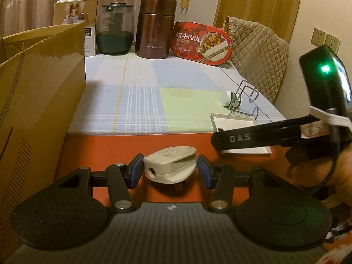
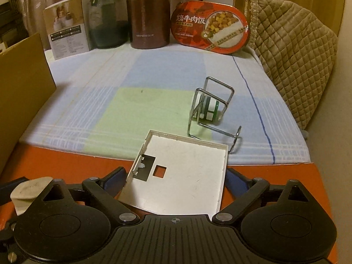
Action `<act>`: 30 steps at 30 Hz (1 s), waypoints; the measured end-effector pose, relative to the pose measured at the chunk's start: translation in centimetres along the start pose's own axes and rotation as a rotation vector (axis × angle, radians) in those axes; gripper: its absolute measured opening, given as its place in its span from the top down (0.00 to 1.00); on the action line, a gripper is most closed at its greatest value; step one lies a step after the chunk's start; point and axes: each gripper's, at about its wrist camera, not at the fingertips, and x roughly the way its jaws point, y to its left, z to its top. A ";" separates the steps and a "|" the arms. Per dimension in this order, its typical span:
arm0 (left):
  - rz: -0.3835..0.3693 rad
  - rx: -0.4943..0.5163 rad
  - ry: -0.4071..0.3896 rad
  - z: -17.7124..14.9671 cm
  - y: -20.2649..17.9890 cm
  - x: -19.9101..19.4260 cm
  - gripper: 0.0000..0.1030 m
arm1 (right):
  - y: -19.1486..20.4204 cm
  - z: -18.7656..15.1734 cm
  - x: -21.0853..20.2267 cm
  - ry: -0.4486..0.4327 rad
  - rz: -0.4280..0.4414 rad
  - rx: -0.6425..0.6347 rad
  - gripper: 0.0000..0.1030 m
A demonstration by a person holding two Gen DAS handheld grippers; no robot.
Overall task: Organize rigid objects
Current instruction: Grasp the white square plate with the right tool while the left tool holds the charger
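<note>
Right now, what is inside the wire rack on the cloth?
A small white bottle with green markings lies inside the wire rack. Its label cannot be read, and its far side is hidden.

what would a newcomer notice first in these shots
Up front, the left gripper has a white plug between its pads over the orange table. The right gripper straddles a flat white cover at the cloth's edge. A red meal box leans at the back.

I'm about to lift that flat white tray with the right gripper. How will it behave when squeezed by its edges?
The white tray looks like thin hard plastic, so probably light and stiff, though its low walls may flex. The smooth rim could slip from the gripper, whose jaws stand open around it.
</note>
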 end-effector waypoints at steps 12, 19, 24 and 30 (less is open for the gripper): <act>0.005 -0.021 0.013 0.4 0.1 0.4 0.54 | -1.1 -1.3 -1.8 0.061 0.034 -0.050 0.13; 0.014 -0.036 0.025 0.6 0.3 1.0 0.49 | -1.0 -1.7 -1.9 0.036 0.030 -0.057 0.13; 0.018 -0.039 0.039 0.4 0.3 1.5 0.49 | -1.0 -1.8 -1.9 0.023 0.033 -0.058 0.13; 0.018 -0.048 0.051 0.3 0.3 1.6 0.53 | -1.0 -1.9 -1.8 0.015 0.031 -0.057 0.13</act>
